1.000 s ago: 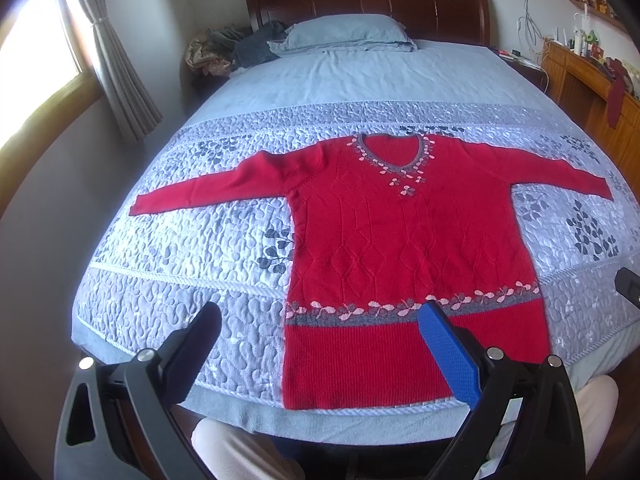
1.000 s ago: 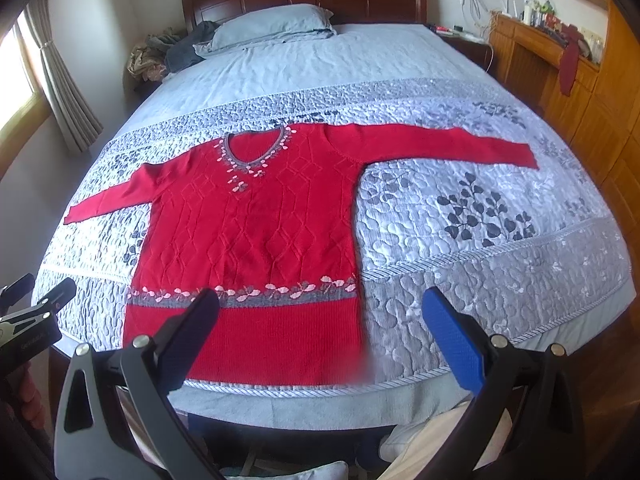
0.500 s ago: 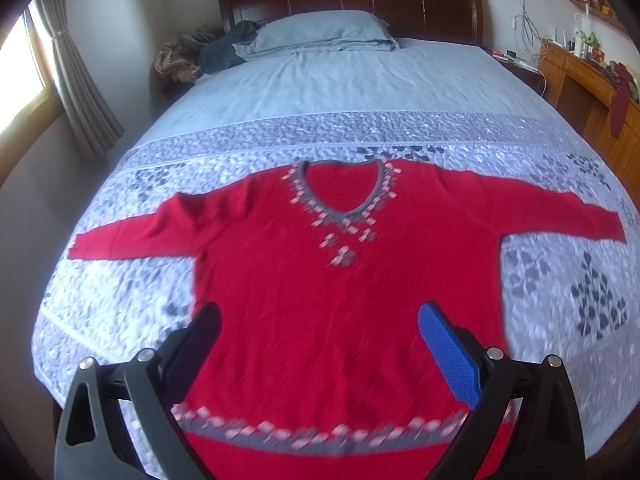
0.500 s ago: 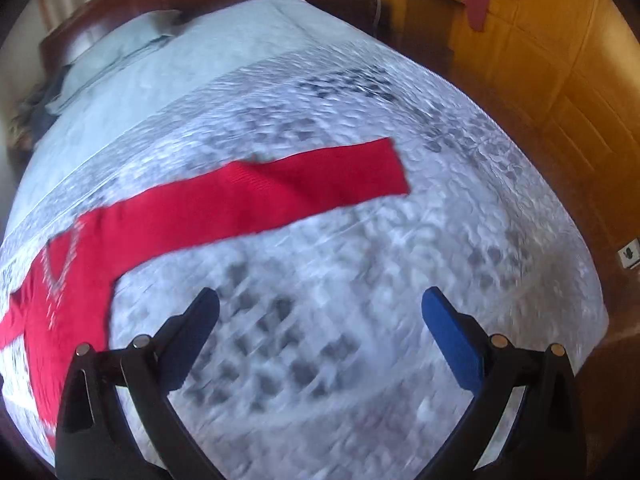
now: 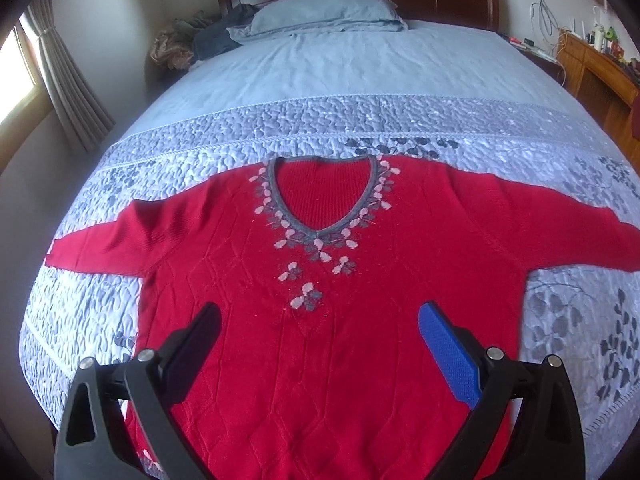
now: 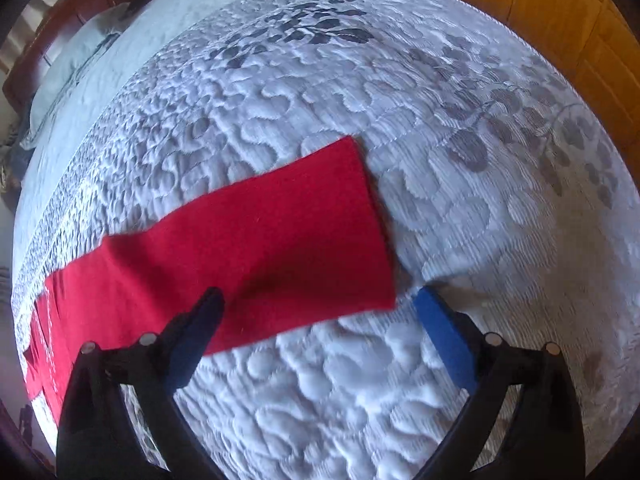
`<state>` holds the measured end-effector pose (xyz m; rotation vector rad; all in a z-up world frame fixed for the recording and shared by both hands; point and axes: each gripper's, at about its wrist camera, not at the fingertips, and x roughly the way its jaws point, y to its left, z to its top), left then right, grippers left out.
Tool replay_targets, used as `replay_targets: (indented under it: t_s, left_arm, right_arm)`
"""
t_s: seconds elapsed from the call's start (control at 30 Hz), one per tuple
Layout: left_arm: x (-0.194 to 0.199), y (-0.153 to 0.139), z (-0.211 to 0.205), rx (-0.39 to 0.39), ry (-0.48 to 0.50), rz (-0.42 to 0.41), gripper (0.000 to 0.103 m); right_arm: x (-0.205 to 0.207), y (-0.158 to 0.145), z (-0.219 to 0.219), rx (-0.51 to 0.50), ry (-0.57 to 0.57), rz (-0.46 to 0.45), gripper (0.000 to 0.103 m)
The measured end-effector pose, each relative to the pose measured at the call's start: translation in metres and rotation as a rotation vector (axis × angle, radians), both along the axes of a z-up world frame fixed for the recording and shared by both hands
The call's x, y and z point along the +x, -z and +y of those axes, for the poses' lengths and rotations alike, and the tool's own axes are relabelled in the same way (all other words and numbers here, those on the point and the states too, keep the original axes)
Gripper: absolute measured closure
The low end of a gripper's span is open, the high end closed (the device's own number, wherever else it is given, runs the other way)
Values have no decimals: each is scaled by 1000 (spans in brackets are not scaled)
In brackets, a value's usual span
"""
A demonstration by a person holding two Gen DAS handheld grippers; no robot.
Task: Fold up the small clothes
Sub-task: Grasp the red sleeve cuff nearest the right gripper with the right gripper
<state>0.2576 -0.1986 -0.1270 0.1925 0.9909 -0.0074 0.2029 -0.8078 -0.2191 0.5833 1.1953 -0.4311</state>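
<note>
Red sweater [image 5: 320,320] flat on bed [image 5: 360,80], sleeves out; R gripper [image 6: 316,304] jaws wide apart, empty, straddling cuff [image 6: 360,220] w/ sleeve axis running leftward, L gripper [image 5: 320,320] likewise agape over chest.

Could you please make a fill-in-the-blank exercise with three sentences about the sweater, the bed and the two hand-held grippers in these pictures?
1. The sweater lying flat on the bed is ____ in colour.
2. The neckline of the sweater has the shape of the letter ____.
3. The right hand-held gripper is open above the end of one ____ of the sweater, and the left hand-held gripper is open above its body.

Missing words: red; V; sleeve
</note>
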Motion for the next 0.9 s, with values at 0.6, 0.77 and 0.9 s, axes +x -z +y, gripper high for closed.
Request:
replay_targets:
  t_s: [0.6,0.77,0.9]
  left_arm:
    - [8,11,84,33,-114,20,4]
    - [11,6,105,41,-124,14,4]
    - [11,3,121,28,-133,15,4]
  right_arm:
    - [6,-88,62,-132,-46,-166,95]
    - [32,-118,144,-186,-191,-197,95]
    - [56,-127,218,-190,-306,-220,95]
